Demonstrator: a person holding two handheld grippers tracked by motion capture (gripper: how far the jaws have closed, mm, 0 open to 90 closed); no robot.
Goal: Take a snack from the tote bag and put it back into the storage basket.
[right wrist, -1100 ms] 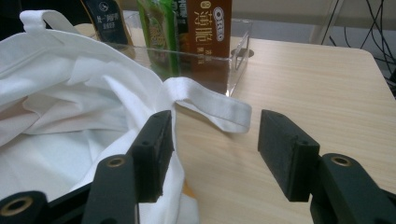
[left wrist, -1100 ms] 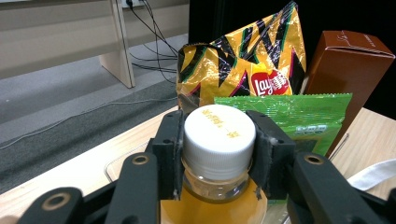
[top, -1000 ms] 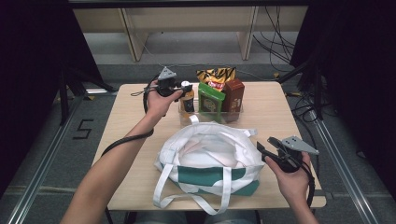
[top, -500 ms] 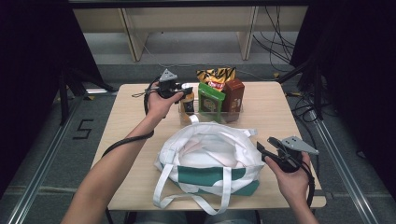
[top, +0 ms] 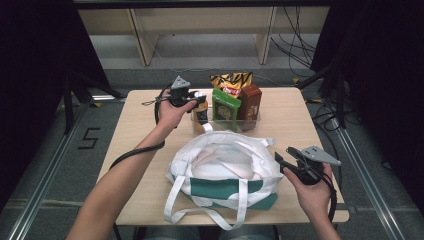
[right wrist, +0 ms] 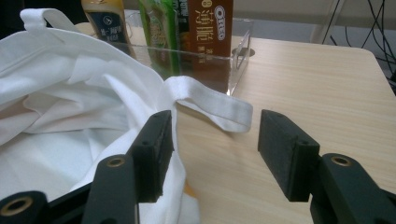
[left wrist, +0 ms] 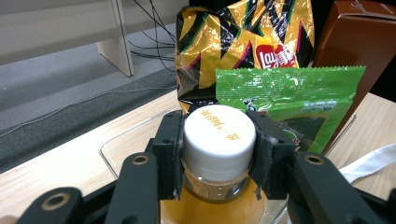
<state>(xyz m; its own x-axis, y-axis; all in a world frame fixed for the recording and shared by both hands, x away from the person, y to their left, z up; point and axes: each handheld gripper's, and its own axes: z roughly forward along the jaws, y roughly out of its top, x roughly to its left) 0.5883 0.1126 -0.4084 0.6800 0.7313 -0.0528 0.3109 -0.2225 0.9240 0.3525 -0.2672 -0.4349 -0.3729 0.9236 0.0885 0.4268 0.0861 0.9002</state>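
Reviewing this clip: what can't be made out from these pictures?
- Inside of the tote bag: its own white folds hide the bottom in the high view.
- Bottle label: the left gripper, shut on the cap, covers it in its view.
- Brown box top: cut off by the right gripper view's upper edge.
- Right gripper, open: whether its left jaw touches the bag is unclear.

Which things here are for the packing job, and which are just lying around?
Likely for the job:
left gripper, shut on the bottle
right gripper, open beside the tote bag
chip bag
green packet
brown box
clear bin

Just around:
cables
shelf legs
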